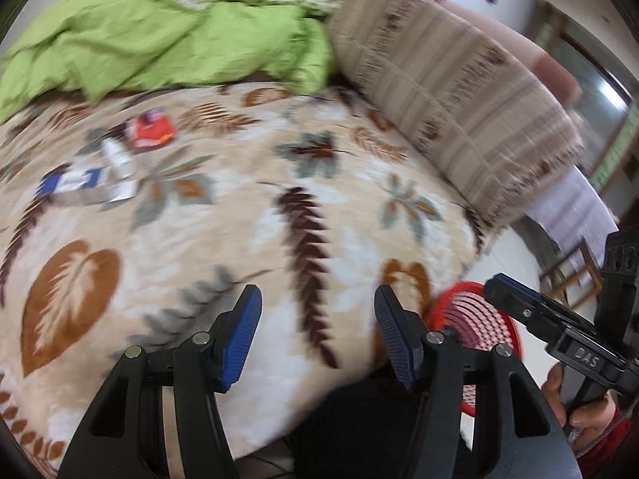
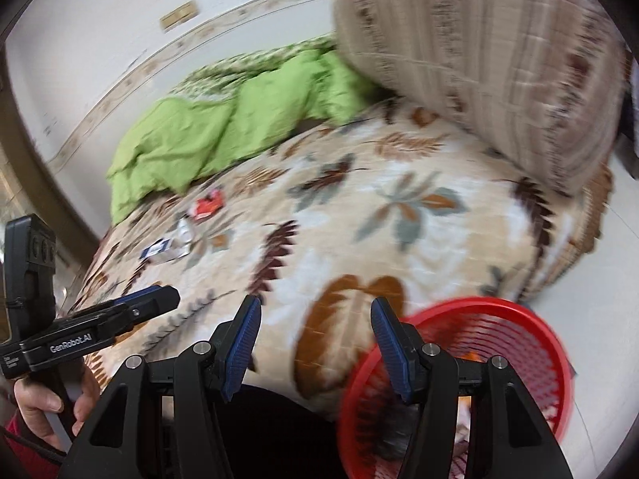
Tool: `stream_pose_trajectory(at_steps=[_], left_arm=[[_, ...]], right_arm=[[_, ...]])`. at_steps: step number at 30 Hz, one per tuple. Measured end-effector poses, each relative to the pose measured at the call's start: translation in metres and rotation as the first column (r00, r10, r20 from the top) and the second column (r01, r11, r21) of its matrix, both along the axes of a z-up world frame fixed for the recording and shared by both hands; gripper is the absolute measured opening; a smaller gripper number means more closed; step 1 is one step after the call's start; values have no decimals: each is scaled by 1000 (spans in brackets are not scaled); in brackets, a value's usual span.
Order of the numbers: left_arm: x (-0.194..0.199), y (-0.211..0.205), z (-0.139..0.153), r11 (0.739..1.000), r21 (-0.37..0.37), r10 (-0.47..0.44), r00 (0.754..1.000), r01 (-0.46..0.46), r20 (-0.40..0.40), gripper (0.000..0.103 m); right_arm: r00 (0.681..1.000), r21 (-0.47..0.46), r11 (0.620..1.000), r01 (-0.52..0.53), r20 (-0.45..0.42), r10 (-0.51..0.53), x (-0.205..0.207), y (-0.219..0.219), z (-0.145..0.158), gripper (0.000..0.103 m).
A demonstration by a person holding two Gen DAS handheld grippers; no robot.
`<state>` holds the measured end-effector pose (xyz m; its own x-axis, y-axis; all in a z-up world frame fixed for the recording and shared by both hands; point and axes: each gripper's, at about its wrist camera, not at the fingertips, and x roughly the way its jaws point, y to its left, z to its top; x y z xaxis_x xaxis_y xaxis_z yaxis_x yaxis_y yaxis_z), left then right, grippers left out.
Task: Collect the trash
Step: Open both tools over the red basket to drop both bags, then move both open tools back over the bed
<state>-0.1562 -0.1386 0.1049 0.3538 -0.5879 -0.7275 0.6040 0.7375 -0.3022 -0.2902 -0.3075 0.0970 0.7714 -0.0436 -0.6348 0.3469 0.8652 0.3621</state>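
Trash lies on the leaf-patterned blanket [image 1: 319, 207] near the green quilt [image 1: 159, 40], well apart from the red basket [image 2: 531, 343]: a red wrapper [image 1: 151, 131], then blue-and-white packets [image 1: 86, 181]. They look light, thin, crinkly and probably slippery; a raised edge seems the best hold. Left gripper [image 1: 317, 335] and right gripper [image 2: 315, 343] stand half open, empty.

- Left wrist view: looks forward and down between own fingers across the leaf-print blanket [image 1: 319, 183], bed close below; red basket [image 1: 475, 319] at four o'clock, right gripper [image 1: 495, 283] (seen side-on) beside it.
- Right wrist view: same downward tilt, basket [image 2: 531, 343] nearer at five o'clock, left gripper [image 2: 167, 293] at eight o'clock.
- Shared: blanket, green quilt [image 1: 167, 36], striped pillow [image 2: 499, 60], wrappers [image 2: 207, 205], basket.
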Motion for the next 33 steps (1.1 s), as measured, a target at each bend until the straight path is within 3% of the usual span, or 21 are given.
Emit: stream_pose_trajectory(at_steps=[5, 8, 13, 17, 20, 23, 28, 33], left_arm=[[31, 40, -8, 990, -5, 141, 990, -141, -8, 58], [55, 69, -15, 965, 5, 263, 965, -263, -8, 58], [97, 113, -30, 882, 32, 470, 883, -470, -5, 58], [119, 143, -42, 816, 25, 577, 816, -578, 18, 58], [130, 159, -55, 772, 57, 632, 774, -633, 35, 58], [136, 171, -60, 751, 37, 659, 752, -659, 8, 58], [143, 177, -66, 733, 39, 681, 732, -680, -21, 58], [150, 182, -74, 723, 52, 691, 720, -689, -68, 58]], right_arm=[[994, 21, 994, -109, -15, 109, 45, 25, -5, 61], [986, 28, 986, -166, -21, 166, 73, 38, -4, 61], [969, 20, 969, -245, -21, 246, 123, 56, 4, 61], [941, 42, 943, -331, -52, 333, 184, 73, 2, 61], [917, 55, 921, -387, -86, 390, 235, 88, -5, 60], [900, 46, 906, -420, -109, 423, 279, 102, -12, 57], [863, 30, 877, -479, -164, 477, 364, 126, -31, 52], [852, 6, 875, -484, -226, 473, 422, 139, -53, 52]])
